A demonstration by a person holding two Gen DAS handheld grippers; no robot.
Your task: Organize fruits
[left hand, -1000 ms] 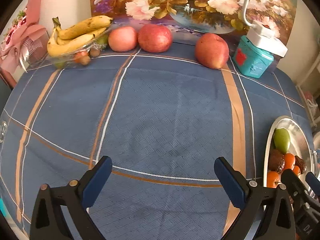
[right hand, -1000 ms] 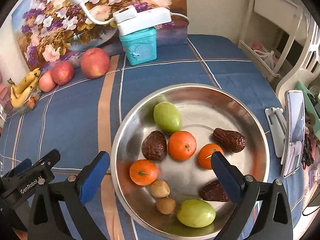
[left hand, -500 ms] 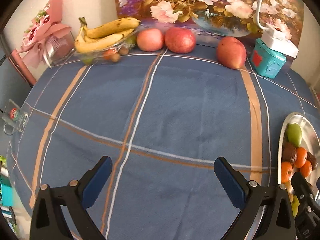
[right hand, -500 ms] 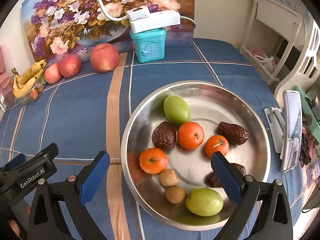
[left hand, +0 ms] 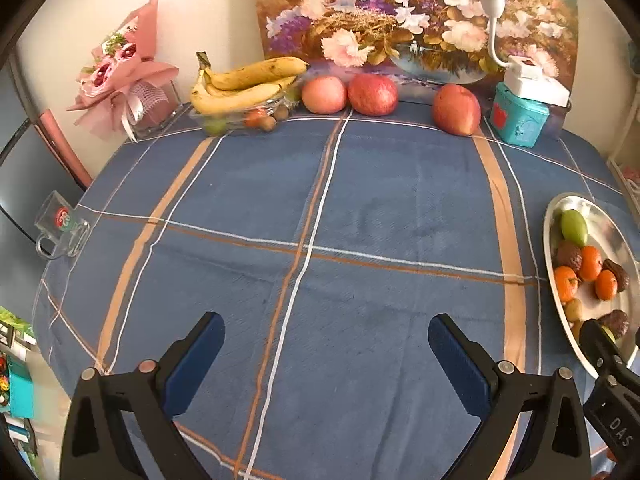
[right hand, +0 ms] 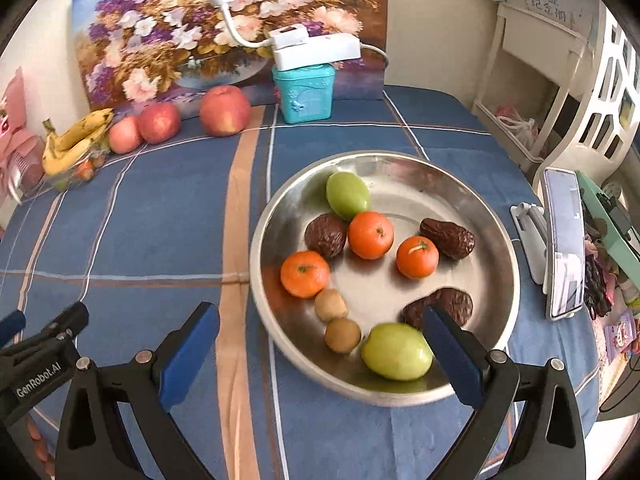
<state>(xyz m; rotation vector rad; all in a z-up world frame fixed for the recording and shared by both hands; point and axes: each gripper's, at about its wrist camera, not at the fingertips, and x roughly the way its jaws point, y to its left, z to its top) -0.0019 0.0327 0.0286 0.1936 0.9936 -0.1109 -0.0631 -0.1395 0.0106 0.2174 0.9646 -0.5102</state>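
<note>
A round metal plate on the blue checked tablecloth holds three oranges, two green fruits, three dark dates and two small brown fruits. My right gripper hovers open at the plate's near edge, empty. The left gripper is open and empty over bare cloth, with the plate to its right. At the back stand three apples and a clear dish of bananas.
A teal box with a white lamp base sits in front of a flower painting. A phone on a stand is right of the plate. A pink bouquet and a glass mug stand at the left edge.
Both grippers have pulled back and risen, so more of the table shows. Their jaws stay open. No fruit has moved.
</note>
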